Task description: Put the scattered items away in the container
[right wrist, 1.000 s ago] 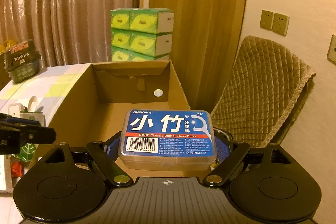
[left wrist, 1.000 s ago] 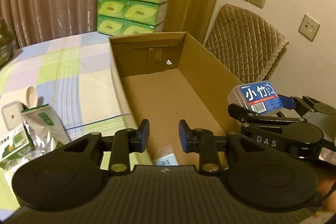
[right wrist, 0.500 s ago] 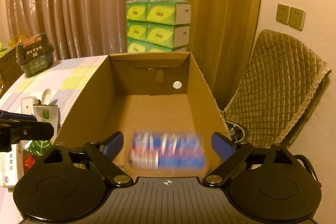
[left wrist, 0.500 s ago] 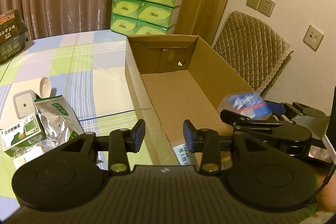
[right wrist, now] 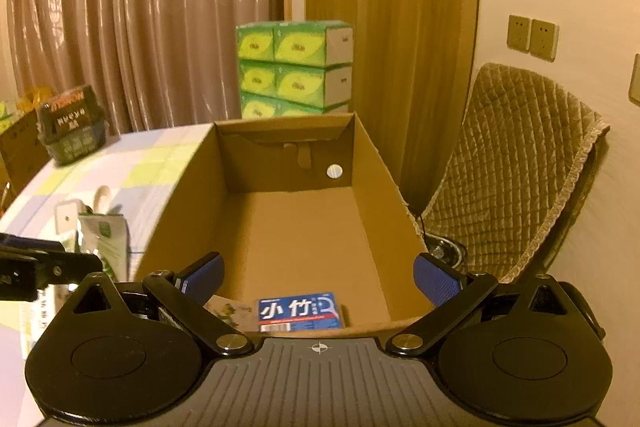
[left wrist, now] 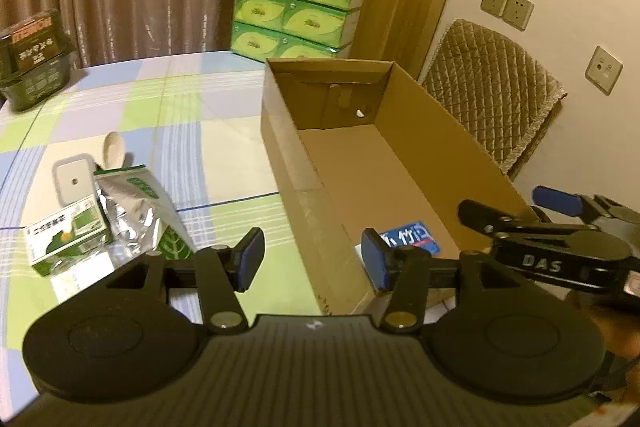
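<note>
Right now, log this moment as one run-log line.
left gripper: opening, empty | right gripper: open, empty | floss pick box: in cardboard box | foil pouch: on table

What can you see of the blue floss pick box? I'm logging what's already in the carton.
The floss pick box is a flat, clear plastic case with a blue label, white Chinese characters, a red stripe and a barcode. It lies label up on the floor of the cardboard carton, at the near end. A paler packet lies beside it. Nothing grips it.
</note>
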Demonstrator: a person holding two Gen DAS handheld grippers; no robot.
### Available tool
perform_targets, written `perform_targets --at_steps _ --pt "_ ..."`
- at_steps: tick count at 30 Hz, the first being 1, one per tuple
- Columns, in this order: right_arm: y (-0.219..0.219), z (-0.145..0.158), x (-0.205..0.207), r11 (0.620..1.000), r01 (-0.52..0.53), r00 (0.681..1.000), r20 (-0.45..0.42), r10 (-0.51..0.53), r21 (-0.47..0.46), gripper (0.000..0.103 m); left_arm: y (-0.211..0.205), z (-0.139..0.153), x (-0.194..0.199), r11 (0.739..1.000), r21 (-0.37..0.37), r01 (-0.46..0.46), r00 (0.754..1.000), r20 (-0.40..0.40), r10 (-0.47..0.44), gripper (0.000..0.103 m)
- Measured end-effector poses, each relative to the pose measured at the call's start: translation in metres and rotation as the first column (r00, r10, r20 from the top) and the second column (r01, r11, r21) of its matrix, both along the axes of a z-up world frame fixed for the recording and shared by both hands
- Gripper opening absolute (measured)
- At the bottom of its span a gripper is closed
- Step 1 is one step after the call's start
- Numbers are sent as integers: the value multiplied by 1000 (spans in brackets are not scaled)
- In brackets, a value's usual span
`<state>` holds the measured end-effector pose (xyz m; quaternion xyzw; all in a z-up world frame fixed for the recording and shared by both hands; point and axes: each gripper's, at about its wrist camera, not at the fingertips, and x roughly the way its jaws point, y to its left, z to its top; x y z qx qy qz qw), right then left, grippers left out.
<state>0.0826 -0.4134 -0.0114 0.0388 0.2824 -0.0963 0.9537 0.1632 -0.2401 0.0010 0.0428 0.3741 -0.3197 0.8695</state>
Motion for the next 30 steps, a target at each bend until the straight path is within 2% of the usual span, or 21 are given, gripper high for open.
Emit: perform_targets --at_steps 2,5,7,14,18,24,30 --pt "8 5 -7 1000 -5 1000 12 5 -1 98 6 1 -3 1000 3 -10 1000 -1 10 52" --pt "20 13 -18 1000 -21 999 28 21 -6 98 17 4 -10 1000 0 -23 1000 1 23 66" --pt "28 16 -24 1000 -26 999 38 26 -13 98 25 6 -14 999 -5 -36 999 7 36 80" --pt "52 23 -41 998 -60 997 49 61 -31 99 57 11 -29 997 1 -72 997 21 72 91" --pt "73 27 -50 994 -100 993 54 102 -33 99 87 8 -37 994 3 -108 994 22 108 102" --pt "108 23 -54 982 -189 980 51 190 -19 99 144 -11 -39 976 44 -212 977 -11 212 102" --pt "148 10 -46 951 -307 951 19 308 -33 99 193 -26 -35 952 62 -301 952 -37 304 102"
